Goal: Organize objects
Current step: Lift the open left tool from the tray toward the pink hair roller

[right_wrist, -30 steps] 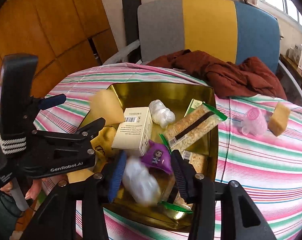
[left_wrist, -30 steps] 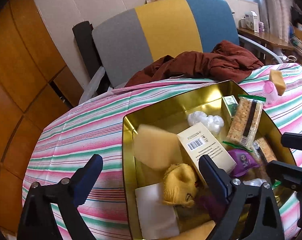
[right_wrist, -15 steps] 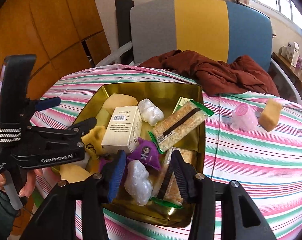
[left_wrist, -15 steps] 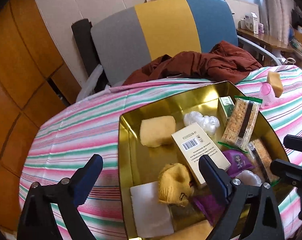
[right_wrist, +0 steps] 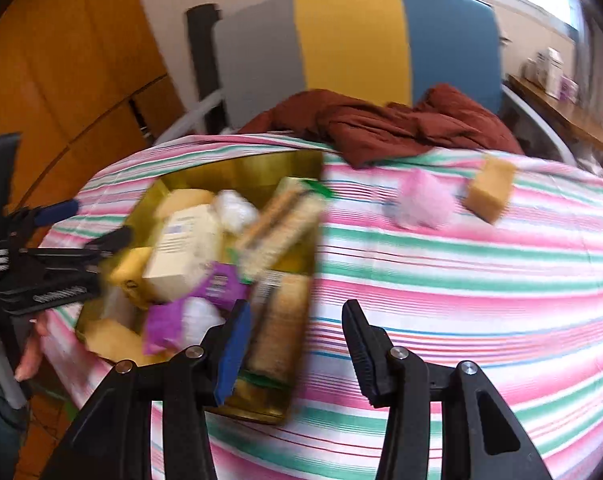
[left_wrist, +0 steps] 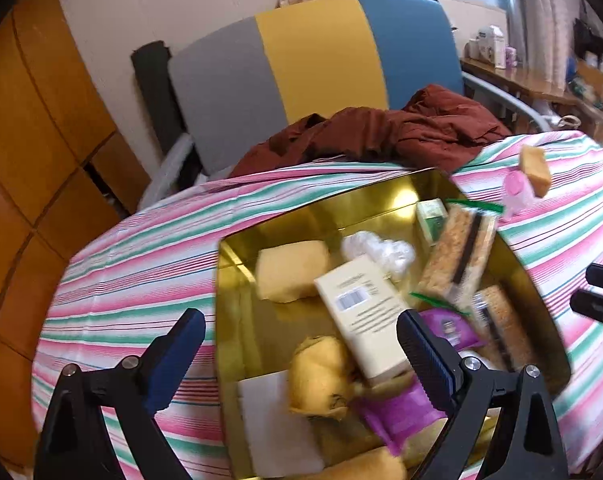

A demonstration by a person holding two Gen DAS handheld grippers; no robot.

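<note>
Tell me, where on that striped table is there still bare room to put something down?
The widest bare stretch of striped tablecloth lies right of the gold tin, in front of the pink cup and the tan sponge. Another lies left of the tin, towards the table edge. The tin is crowded, and the brown cloth covers the far edge.

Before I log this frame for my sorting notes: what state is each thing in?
left gripper: jaws open, empty
right gripper: jaws open, empty
gold tin: lidless, packed with items
pink cup: outside tin, on cloth
tan sponge: outside tin, beside cup
</note>
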